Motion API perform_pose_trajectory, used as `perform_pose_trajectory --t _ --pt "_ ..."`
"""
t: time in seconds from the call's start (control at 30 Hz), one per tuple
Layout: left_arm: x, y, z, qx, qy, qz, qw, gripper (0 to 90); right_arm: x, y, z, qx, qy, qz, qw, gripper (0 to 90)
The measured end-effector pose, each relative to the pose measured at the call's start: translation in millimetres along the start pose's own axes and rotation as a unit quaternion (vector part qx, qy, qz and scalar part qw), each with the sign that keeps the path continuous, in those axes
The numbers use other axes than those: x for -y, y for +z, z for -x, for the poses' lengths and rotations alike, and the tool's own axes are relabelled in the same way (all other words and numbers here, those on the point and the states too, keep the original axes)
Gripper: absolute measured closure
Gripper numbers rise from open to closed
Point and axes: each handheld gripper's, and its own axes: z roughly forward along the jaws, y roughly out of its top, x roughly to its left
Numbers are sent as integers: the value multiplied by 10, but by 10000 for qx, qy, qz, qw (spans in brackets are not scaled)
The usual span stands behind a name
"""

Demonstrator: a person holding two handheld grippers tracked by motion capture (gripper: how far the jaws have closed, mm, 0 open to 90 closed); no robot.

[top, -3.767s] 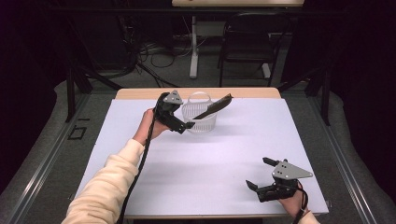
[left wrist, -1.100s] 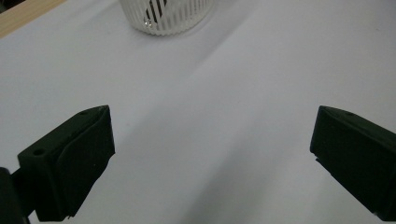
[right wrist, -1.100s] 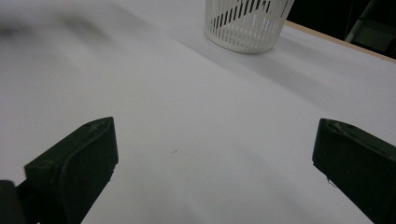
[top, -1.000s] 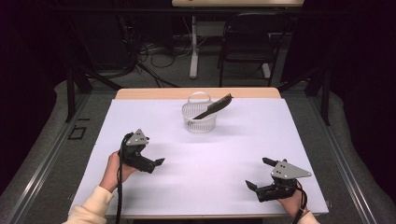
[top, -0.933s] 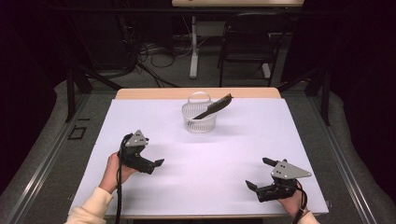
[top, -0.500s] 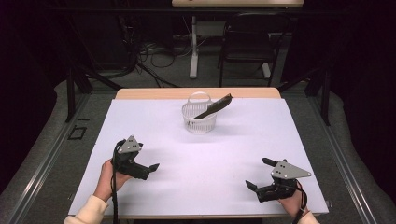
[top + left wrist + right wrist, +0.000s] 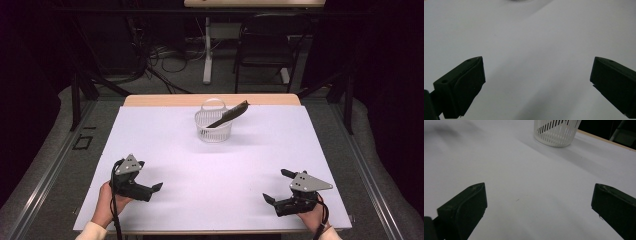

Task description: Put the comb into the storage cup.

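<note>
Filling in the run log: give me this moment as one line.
left gripper: jaws open, empty, near table edge | right gripper: jaws open, empty, near edge | basket: far centre, dark flat tool leaning inside

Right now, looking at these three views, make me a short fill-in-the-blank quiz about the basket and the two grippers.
1. The white basket stands toward the table's ____ edge.
2. A dark long object leans ____ the basket, one end poking over its rim.
3. The left gripper has its jaws ____.
4. Between the right gripper jaws there is ____.

Missing words: far; inside; open; nothing
</note>
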Motion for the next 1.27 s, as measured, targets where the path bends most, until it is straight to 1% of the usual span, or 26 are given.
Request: perform_pose_trajectory --t 0.1,0.2,0.23,0.3,0.33,0.4,0.53,0.67,0.83,0.9,0.93,1.0,1.03,1.17,1.27 --pt "66 0 16 -28 -63 -7 10000 0 1 2 0 -4 1 -9 10000 0" --pt "132 -3 39 -53 -164 72 9998 0 0 3 -1 -7 -7 -12 10000 0" --pt "146 -7 42 -67 -142 96 9998 0 0 2 -2 -8 -17 -9 10000 0" --pt "174 -25 58 -146 -120 134 9997 0 -1 0 -4 -5 -16 -3 10000 0" --pt "187 -37 60 -174 -180 186 9995 0 0 0 -4 -6 -12 -6 10000 0" --pt "206 -61 62 -223 -220 257 9992 0 0 1 -2 -4 -14 -13 10000 0" --pt "240 -85 65 -232 -217 285 9991 0 1 5 -3 -8 -7 -27 10000 0" --pt "268 -95 82 -258 -242 382 9986 0 1 5 -4 -11 1 -29 10000 0" --pt "321 -103 119 -252 -313 450 9982 0 2 7 -5 -16 9 -20 10000 0" --pt "345 -96 140 -219 -364 463 9980 0 1 7 -7 -21 4 -28 10000 0" --pt "354 -89 153 -204 -368 460 9981 0 0 7 -8 -27 8 -27 10000 0" --pt "360 -77 166 -208 -274 400 9986 0 1 10 -8 -36 0 -16 10000 0" --pt "360 -75 167 -206 -262 415 9986 0 1 11 -8 -38 -2 -20 10000 0" --pt "364 -72 142 -177 -305 453 9984 0 -2 2 -9 -48 -10 -3 10000 0" --pt "357 -66 122 -179 -270 422 9986 0 -6 3 -8 -77 26 20 10000 0"
